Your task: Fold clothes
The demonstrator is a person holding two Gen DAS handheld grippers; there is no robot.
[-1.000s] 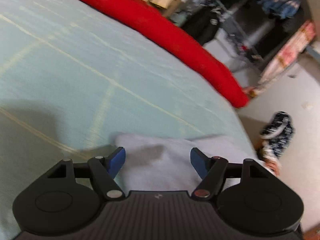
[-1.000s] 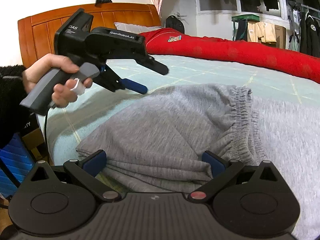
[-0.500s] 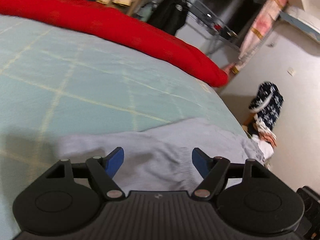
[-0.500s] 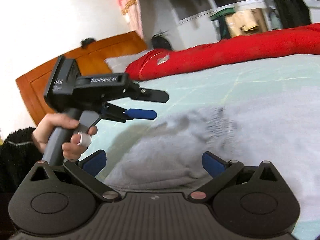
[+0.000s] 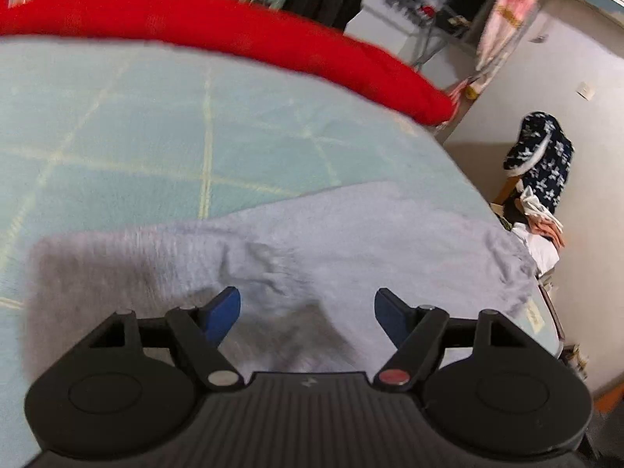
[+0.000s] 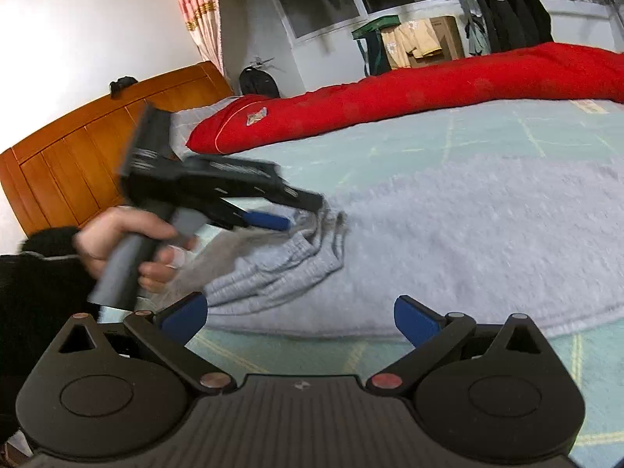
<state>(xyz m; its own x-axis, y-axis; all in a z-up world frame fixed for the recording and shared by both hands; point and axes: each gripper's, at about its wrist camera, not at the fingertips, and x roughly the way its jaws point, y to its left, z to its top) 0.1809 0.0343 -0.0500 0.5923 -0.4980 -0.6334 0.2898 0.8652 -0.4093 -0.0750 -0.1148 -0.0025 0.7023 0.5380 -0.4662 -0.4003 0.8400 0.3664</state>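
Note:
A grey pair of sweatpants [image 6: 468,234] lies spread on the pale green bed sheet [image 6: 507,136], its elastic waistband [image 6: 280,269] bunched at the left end. In the right wrist view a person's hand [image 6: 121,241] holds my left gripper [image 6: 304,212] just over that waistband, jaws apart. The left wrist view has the left gripper [image 5: 308,304] open above the grey cloth [image 5: 351,241], with nothing pinched. My right gripper [image 6: 300,312] is open near the garment's front edge, over sheet and cloth, holding nothing.
A long red quilt [image 6: 429,85] [image 5: 234,27] runs along the far side of the bed. The wooden headboard [image 6: 78,156] stands at the left. Past the bed's foot corner sits a pile of dark patterned clothes [image 5: 542,160], and hanging clothes [image 6: 507,11] line the back wall.
Both grippers have pulled back and risen with a roll, so more of the grey garment shows. In the right wrist view the left gripper has shifted right, over the waistband. Both stay open.

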